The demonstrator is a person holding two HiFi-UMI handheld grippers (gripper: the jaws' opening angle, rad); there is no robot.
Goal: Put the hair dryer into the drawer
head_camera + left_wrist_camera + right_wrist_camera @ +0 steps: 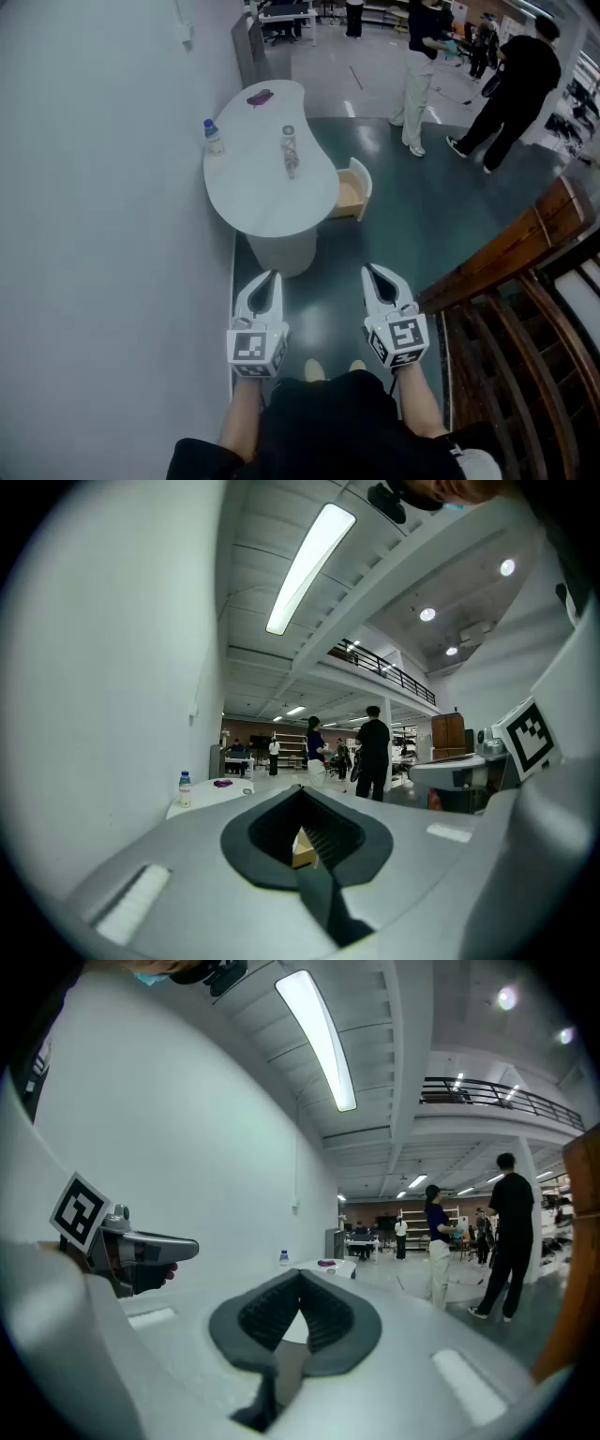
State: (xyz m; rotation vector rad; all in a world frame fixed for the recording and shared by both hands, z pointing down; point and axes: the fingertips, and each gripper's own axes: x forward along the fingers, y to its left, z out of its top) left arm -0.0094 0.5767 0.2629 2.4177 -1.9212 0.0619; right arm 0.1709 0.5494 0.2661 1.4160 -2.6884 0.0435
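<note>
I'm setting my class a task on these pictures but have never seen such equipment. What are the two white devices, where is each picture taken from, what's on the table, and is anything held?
They are hand-held tools with two jaws each: the left gripper and the right gripper, held by one person. One picture comes from a camera on that person's head, looking down; the others from a camera on each gripper. The white table carries a blue-capped bottle, a clear bottle and a small purple thing. A drawer stands open at its side. Both grippers are shut and empty.
</note>
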